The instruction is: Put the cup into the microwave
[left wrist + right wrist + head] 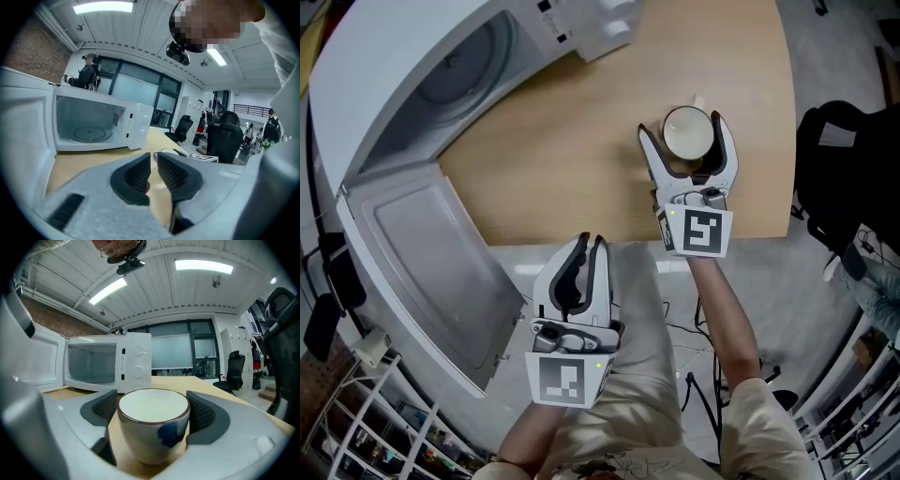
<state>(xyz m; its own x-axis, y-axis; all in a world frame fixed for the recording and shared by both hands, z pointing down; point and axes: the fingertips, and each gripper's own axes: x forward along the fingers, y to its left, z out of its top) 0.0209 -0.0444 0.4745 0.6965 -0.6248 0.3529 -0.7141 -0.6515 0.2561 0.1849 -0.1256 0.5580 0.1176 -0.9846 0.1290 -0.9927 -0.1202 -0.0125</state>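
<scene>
Wood office table (572,169), microwave (412,103); R hand-held gripper (683,128) pinching cup (687,136), L hand-held gripper (591,241) closed.

The white, blue-marked cup (687,133) stood upright, seemingly empty, on the table (562,159), well apart from the white microwave (422,75), its door open.

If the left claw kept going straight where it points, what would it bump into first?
Likely the microwave, near its control-panel end: the left gripper points across the table toward it. Depth is unclear; it might graze the table first.
</scene>
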